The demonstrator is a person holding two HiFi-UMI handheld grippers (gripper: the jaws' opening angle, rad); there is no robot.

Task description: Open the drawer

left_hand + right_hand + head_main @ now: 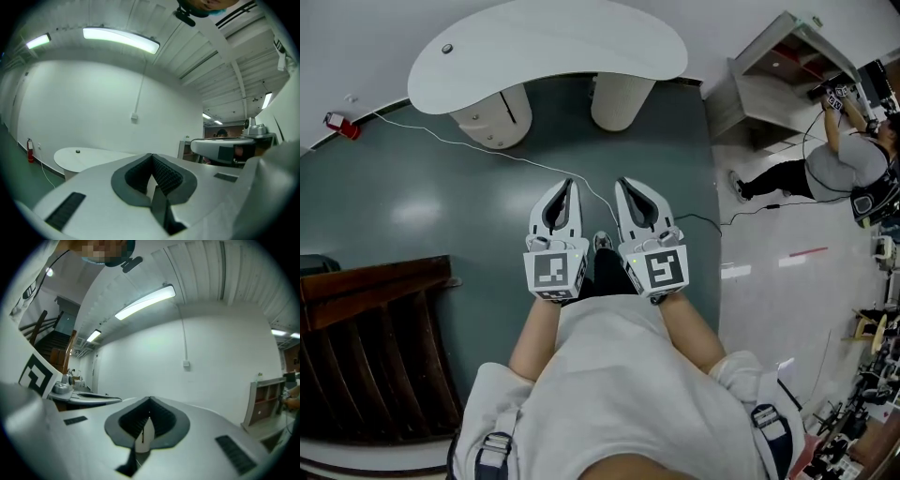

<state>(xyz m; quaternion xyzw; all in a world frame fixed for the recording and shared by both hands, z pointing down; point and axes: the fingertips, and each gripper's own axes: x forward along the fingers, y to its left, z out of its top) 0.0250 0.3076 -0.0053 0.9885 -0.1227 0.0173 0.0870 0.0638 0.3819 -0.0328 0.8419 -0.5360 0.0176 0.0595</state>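
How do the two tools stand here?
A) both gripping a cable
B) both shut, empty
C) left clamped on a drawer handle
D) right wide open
B: the left tool and right tool each have jaws closed together with nothing between them.

Left gripper (563,199), right gripper (636,198) side by side, level (both closed, empty).

Poss. drawer unit (492,120) partly under tabletop (546,47)

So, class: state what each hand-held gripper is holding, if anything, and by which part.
Nothing is held: the left hand-held gripper and the right hand-held gripper are both shut, empty.
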